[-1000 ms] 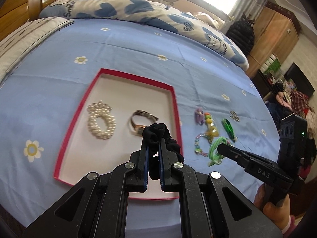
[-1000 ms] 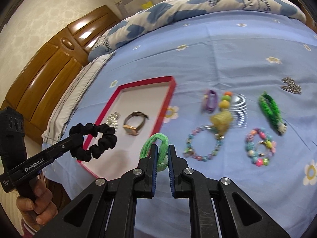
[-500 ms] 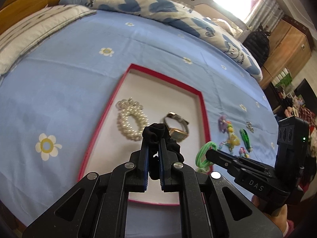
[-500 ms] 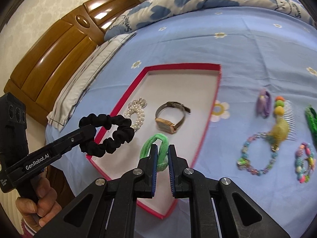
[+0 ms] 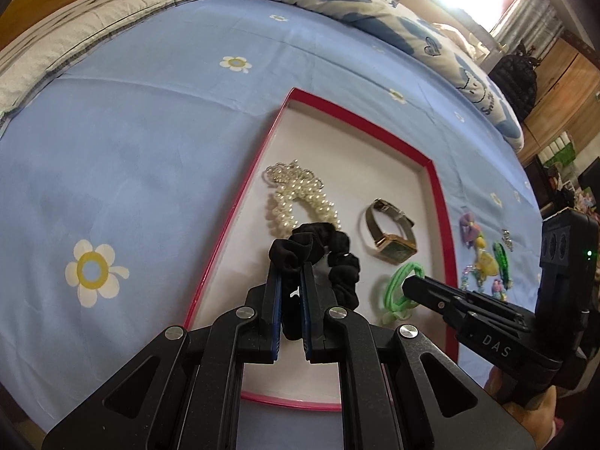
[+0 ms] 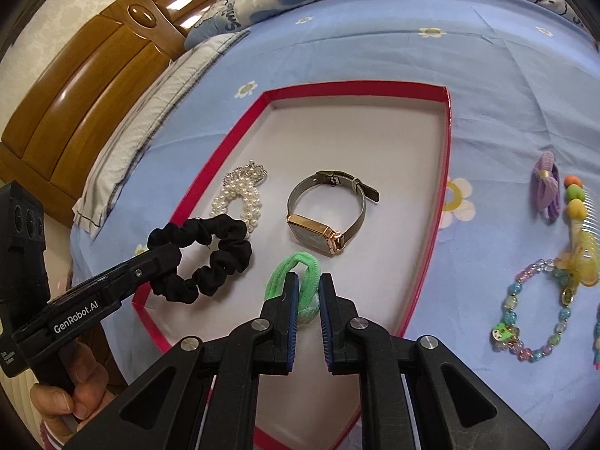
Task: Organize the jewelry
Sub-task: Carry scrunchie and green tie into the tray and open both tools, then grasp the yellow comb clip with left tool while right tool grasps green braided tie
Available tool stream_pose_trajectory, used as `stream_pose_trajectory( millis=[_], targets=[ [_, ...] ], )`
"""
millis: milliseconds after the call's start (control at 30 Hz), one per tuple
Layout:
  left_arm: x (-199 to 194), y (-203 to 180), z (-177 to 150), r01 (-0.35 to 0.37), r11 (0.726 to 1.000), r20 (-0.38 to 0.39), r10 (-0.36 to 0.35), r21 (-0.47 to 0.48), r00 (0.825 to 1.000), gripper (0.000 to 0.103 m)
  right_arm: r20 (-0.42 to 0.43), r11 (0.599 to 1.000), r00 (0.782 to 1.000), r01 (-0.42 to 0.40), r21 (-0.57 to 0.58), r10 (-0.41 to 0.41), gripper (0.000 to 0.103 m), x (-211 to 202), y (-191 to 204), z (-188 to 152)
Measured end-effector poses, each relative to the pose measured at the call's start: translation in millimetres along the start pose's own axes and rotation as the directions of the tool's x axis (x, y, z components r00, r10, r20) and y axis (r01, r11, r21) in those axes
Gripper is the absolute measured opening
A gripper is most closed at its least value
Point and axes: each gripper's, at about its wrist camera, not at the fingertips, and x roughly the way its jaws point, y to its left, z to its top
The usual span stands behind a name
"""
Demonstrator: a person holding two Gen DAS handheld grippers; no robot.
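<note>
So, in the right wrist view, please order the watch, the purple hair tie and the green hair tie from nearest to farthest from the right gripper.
1. green hair tie: between the right gripper fingers.
2. watch: just beyond, inside the red tray.
3. purple hair tie: far right, on the bedsheet.

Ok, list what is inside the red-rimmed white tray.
Lying in the red-rimmed white tray: a pearl bead bracelet and a gold-cased watch with grey strap. A black fabric scrunchie and green hair tie hang over it in the grippers, covering the floor beneath.
</note>
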Motion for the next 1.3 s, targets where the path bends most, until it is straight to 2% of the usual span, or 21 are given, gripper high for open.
stream_pose_trajectory(
  millis=[267, 533, 667, 733, 833, 1233, 1300],
  targets=[
    [9.7, 3.9, 0.8, -0.019, 1.000, -0.032, 0.019, -0.019, 0.999, 0.011, -0.015, 1.000, 1.000, 0.002, -0.003, -0.002, 0.015, 4.8, -2.0, 1.8],
    [3.5, 0.4, -0.2, -0.057, 0.998, -0.027, 0.057, -0.006, 0.998, 0.038, -0.007, 1.000, 1.000, -0.016, 0.015, 0.016, 0.022, -1.0, -3.1, 0.0],
    [-3.4, -4.1, 0.5, -0.072, 0.997, -0.016, 0.072, 0.006, 0.997, 0.044, 0.010, 1.000, 1.000, -0.023, 0.012, 0.023, 0.029, -9.3, -1.0, -1.2],
    [-8.6, -7.1, 1.3, -0.074, 0.997, -0.004, 0.075, 0.012, 0.997, 0.045, 0.020, 1.000, 0.999, -0.026, 0.007, 0.026, 0.029, -15.2, -0.5, -2.4],
    [-16.7, -13.1, 1.9, -0.073, 0.997, 0.015, 0.073, 0.017, 0.997, 0.052, 0.042, 0.999, 0.999, -0.030, 0.011, 0.030, 0.029, -27.9, -2.5, -6.1],
    [-25.8, -59.0, -6.6, -0.005, 0.996, 0.011, 0.004, 0.084, 1.000, 0.052, 0.134, 0.995, 0.991, -0.013, 0.096, 0.000, 0.033, -81.7, -45.8, -31.9],
    [-26.0, -67.9, -8.9, 0.007, 0.995, 0.007, -0.008, 0.098, 1.000, 0.055, 0.146, 0.993, 0.989, -0.006, 0.117, -0.011, 0.036, -90.0, -56.1, -37.5]
  ],
)
